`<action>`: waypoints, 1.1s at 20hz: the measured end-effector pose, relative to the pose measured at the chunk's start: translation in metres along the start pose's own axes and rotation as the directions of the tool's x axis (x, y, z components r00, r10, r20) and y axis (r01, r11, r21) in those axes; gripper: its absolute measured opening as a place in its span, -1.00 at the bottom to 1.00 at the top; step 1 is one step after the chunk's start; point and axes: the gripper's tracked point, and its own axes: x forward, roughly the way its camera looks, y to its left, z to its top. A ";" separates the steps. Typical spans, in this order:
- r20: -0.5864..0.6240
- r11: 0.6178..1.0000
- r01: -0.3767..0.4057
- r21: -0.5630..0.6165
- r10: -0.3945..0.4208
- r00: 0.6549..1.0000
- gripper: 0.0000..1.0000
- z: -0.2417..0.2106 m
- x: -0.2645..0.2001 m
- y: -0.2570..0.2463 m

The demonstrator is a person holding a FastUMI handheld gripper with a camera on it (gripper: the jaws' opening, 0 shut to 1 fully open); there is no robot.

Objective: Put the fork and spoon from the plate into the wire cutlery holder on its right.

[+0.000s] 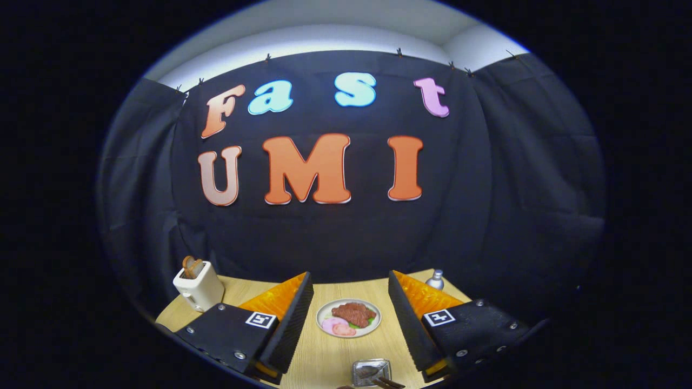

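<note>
My gripper [350,274] is open, held above the wooden table [335,351], its two fingers spread wide with nothing between them. Between the fingers and a little below them lies a white plate [325,312] carrying a brown piece of meat, pink slices and some green. I cannot make out a fork or spoon on it. Nearer to me than the plate, close under the gripper, stands a small square metal holder [371,371]. Brown stick-like handles [387,383] show at its near corner; what they belong to is unclear.
A white toaster [198,287] with a brown slice in its slot stands beyond the left finger, near the table's edge. A small silver shaker [435,280] sits beyond the right finger at the table's back. The booth's black cloth wall rises right behind the table.
</note>
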 end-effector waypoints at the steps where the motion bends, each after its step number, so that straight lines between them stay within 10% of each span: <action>1: 0.030 1.000 0.008 -0.018 -0.008 1.000 0.69 0.012 -0.003 0.002; 22: 0.214 0.996 -0.063 -0.064 0.075 0.974 0.93 0.083 -0.025 0.040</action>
